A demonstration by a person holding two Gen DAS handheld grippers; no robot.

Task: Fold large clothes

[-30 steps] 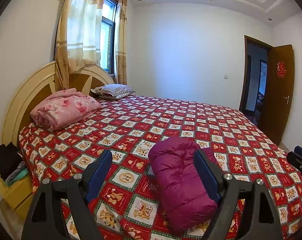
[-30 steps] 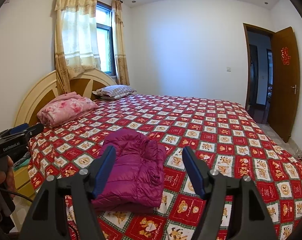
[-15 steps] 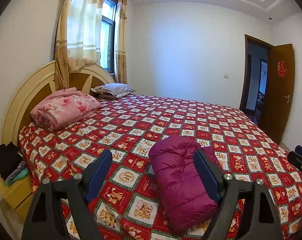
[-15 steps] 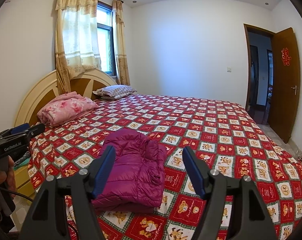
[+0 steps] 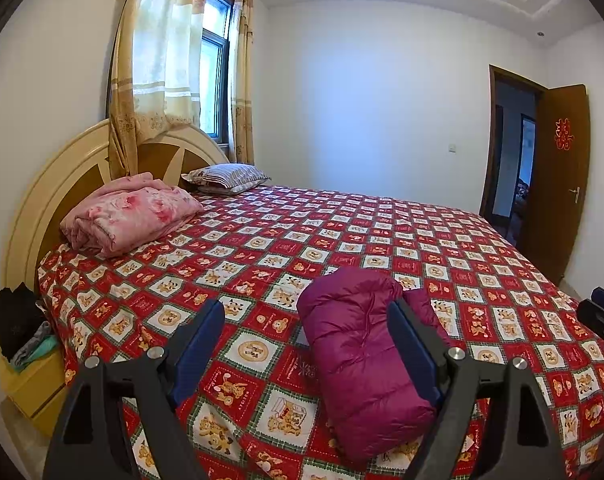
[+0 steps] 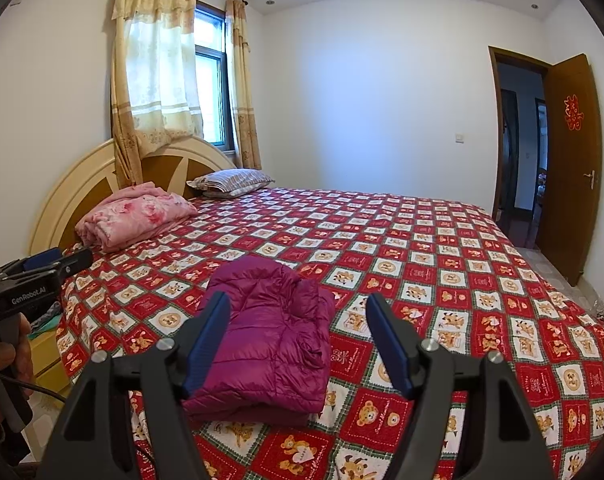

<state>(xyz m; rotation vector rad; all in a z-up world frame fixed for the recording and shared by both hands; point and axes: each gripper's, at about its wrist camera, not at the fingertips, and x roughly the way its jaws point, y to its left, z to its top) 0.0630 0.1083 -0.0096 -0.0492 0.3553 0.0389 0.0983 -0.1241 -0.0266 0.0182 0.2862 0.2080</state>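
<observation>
Nothing is seen to have moved since the earlier frames: both grippers and the folded jacket are found in the same places.

A wide bed [image 5: 382,232], covered by a red checked sheet printed with bears, fills the room below a rounded cream headboard [image 5: 62,184]. A curtained window [image 6: 210,92] is set in the wall behind it, and a brown door [image 6: 570,160] is stood open at the right. A folded pink blanket [image 5: 130,216] is laid near the headboard, with a striped pillow [image 5: 226,176] beyond it.

The purple padded jacket [image 6: 270,344] is laid folded into a compact bundle on the near part of the bed, close to its front edge.

The left gripper [image 5: 308,320] is held above the sheet with its jaws spread wide and nothing gripped; the jacket is seen just behind its right finger. The right gripper [image 6: 298,320] is likewise held apart and empty over the jacket, no pad being pressed on the fabric.
</observation>
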